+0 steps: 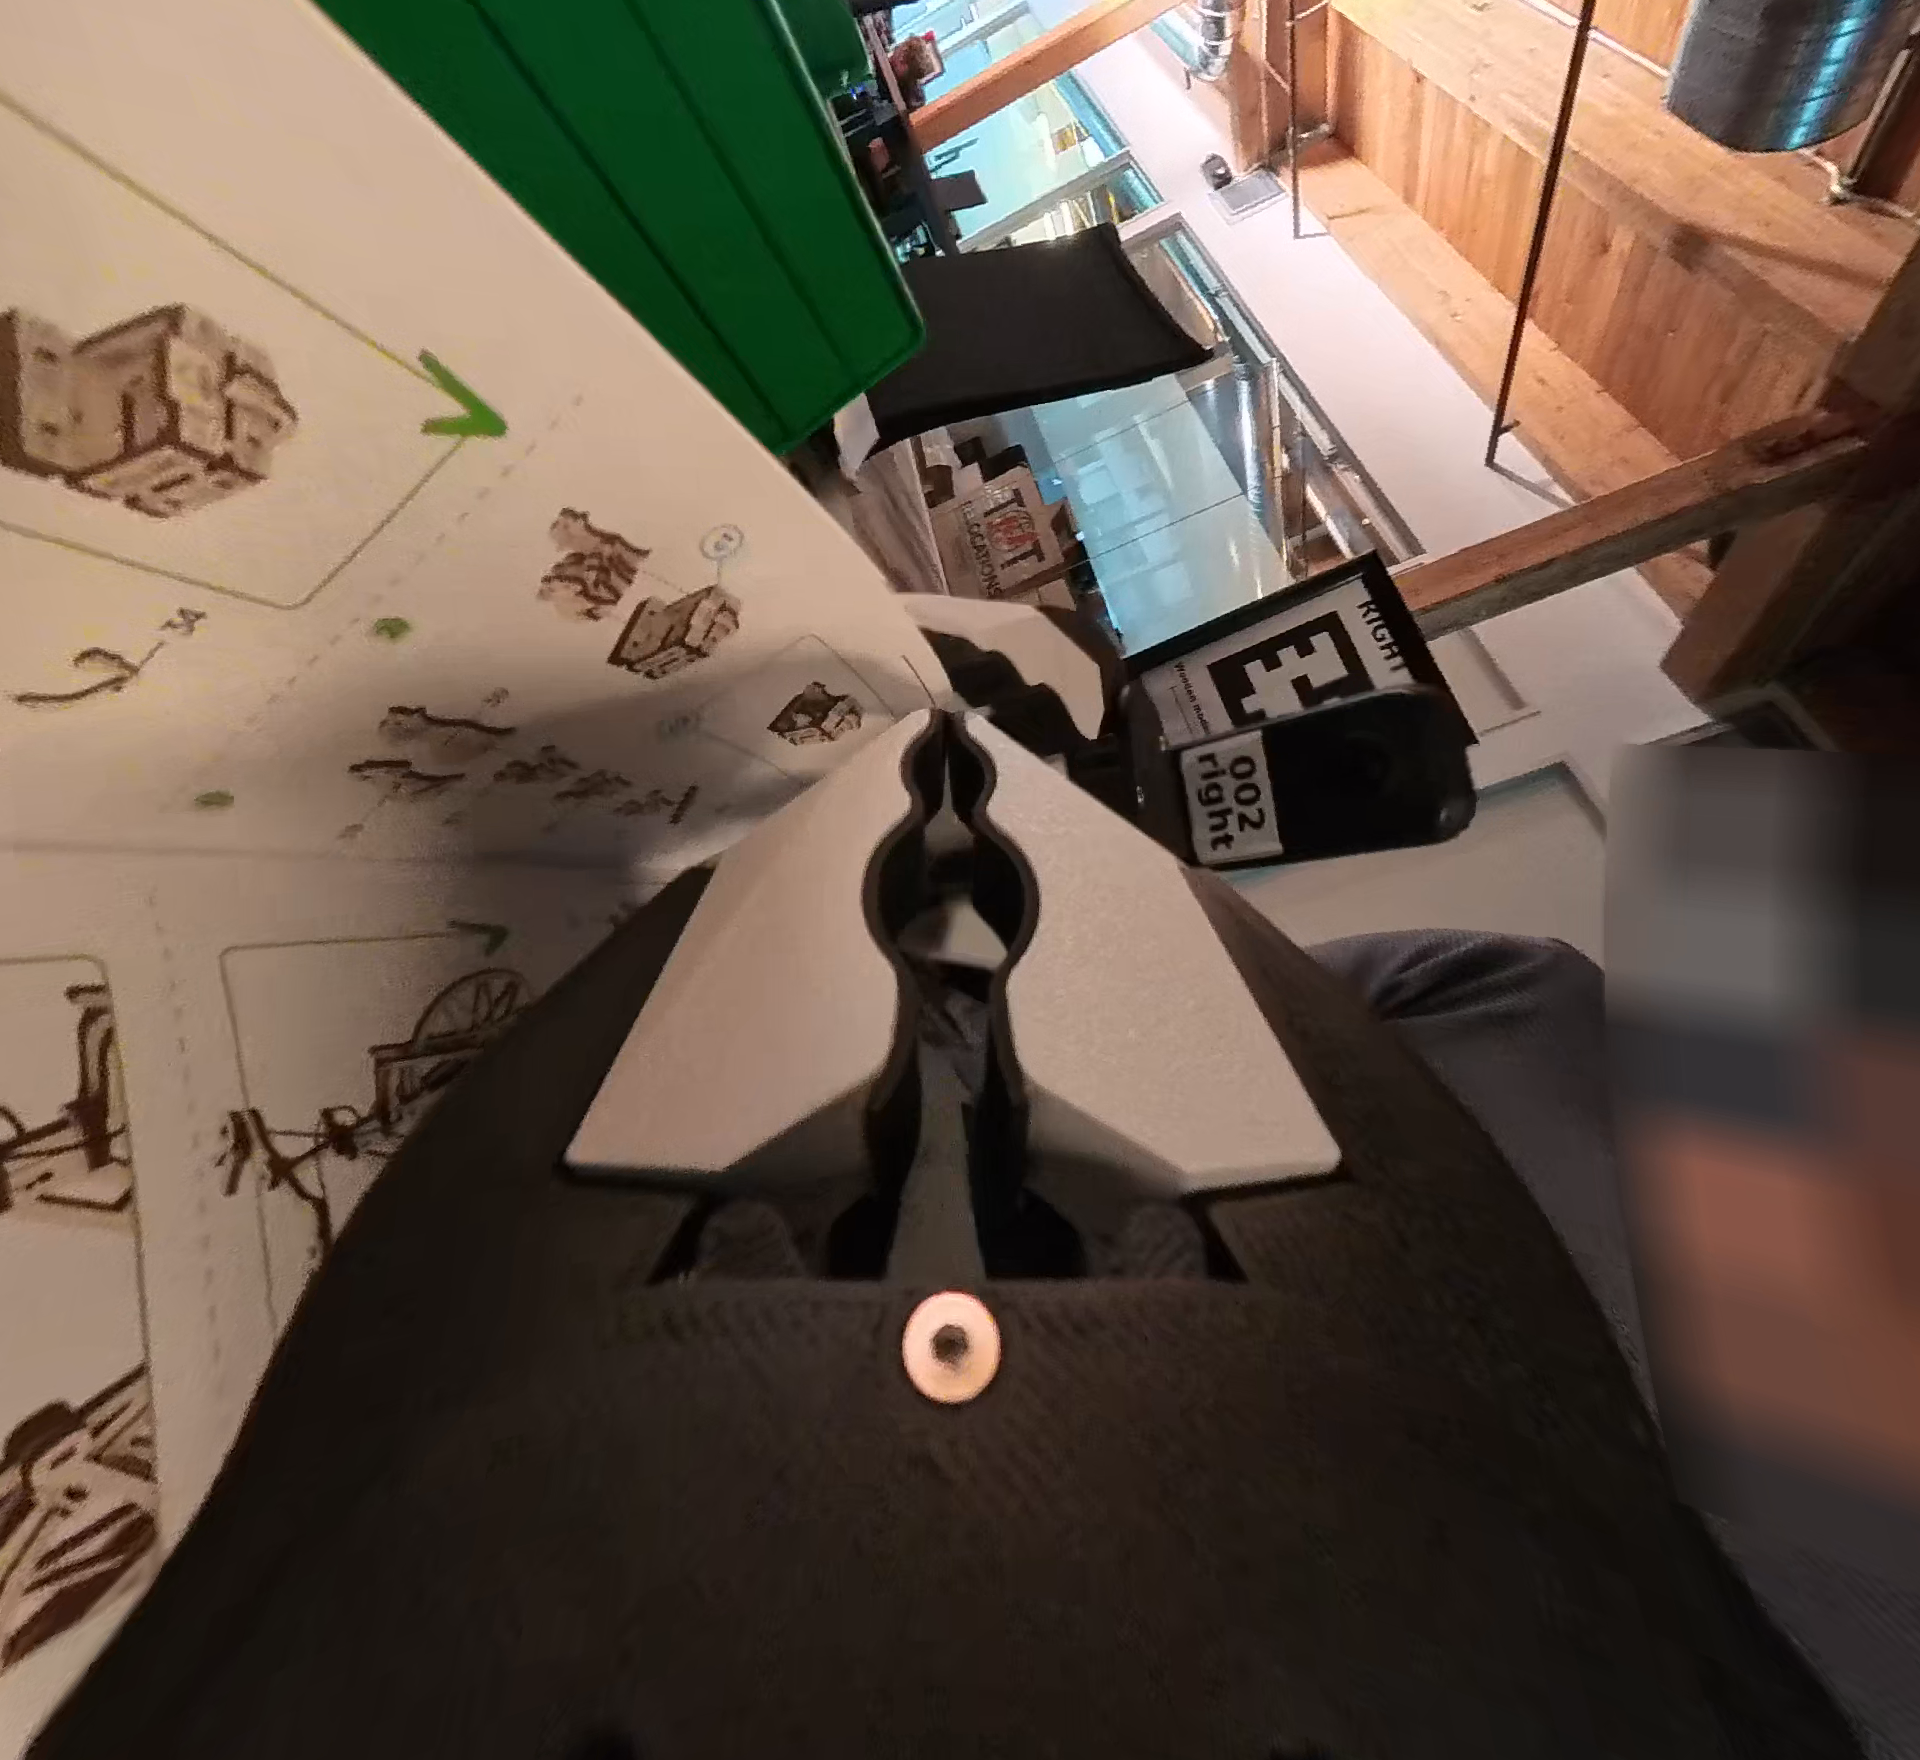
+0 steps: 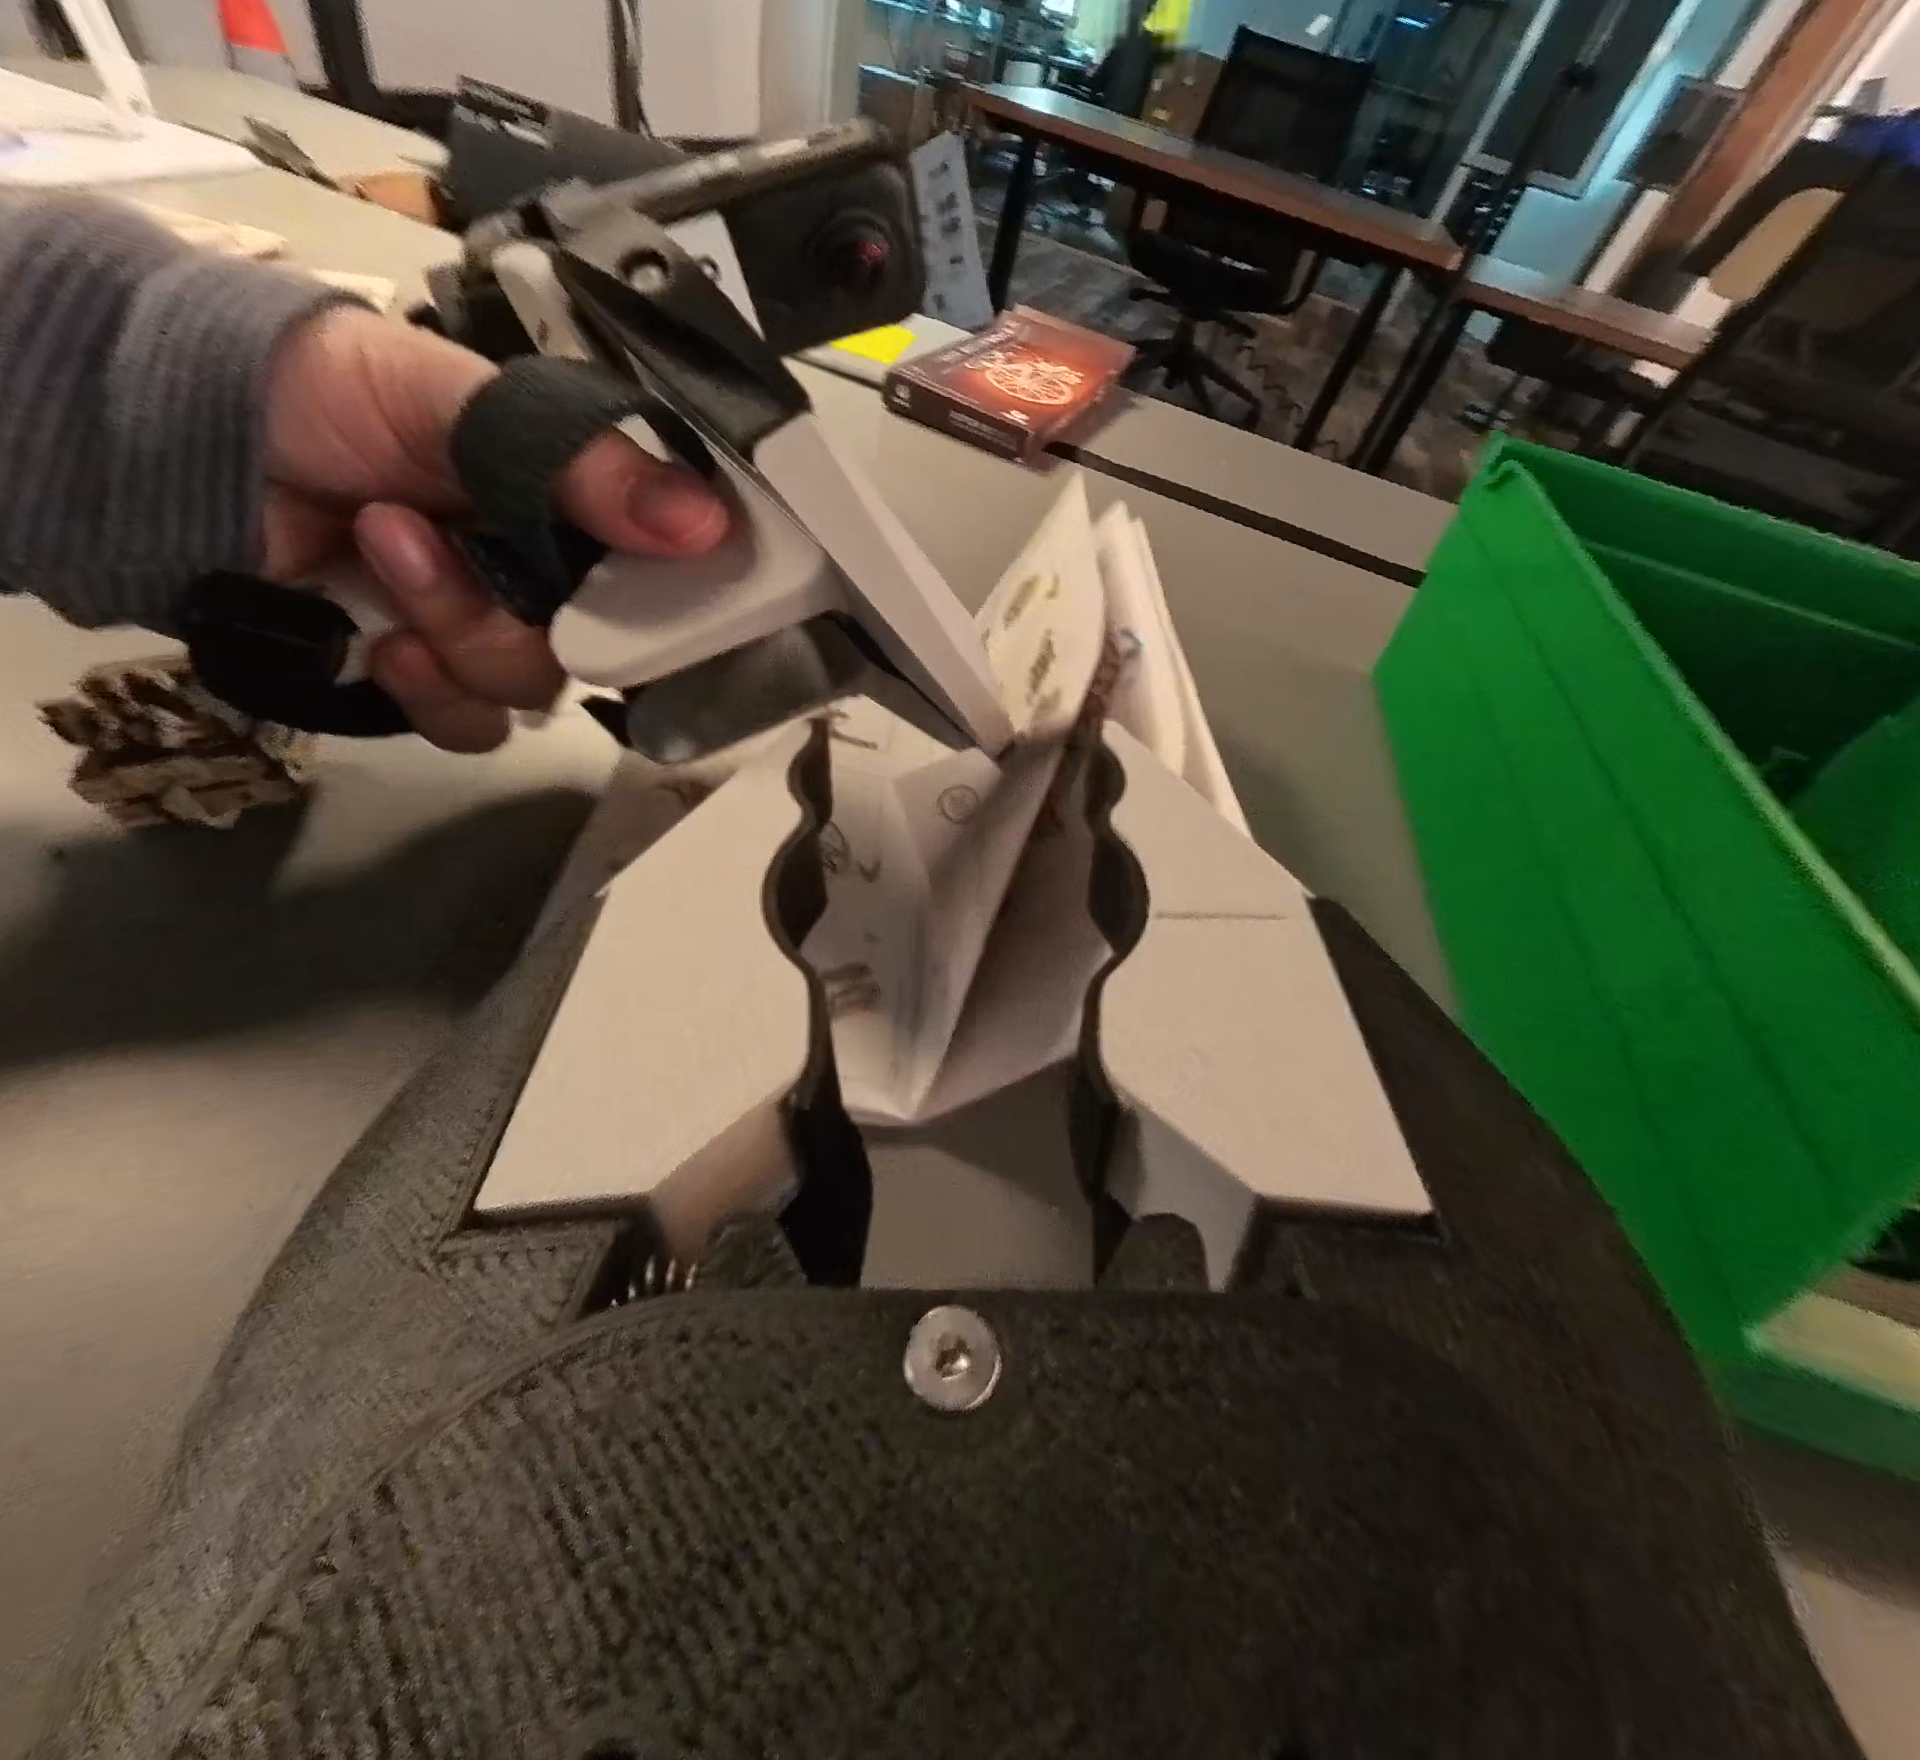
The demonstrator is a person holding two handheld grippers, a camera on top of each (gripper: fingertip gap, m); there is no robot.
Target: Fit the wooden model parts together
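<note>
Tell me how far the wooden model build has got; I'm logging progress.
Early. Done: nothing visibly fitted; a clump of wooden parts lies untouched on the table. In hand: the instruction booklet; the left hand-held gripper pinches a page, while the right hand-held gripper is open around its pages. Left: apparently all the fitting of parts.

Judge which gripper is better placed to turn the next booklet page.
Left, probably. The left gripper is shut on a page of the instruction booklet, while the right gripper sits open around the fanned pages, gripping nothing.
</note>
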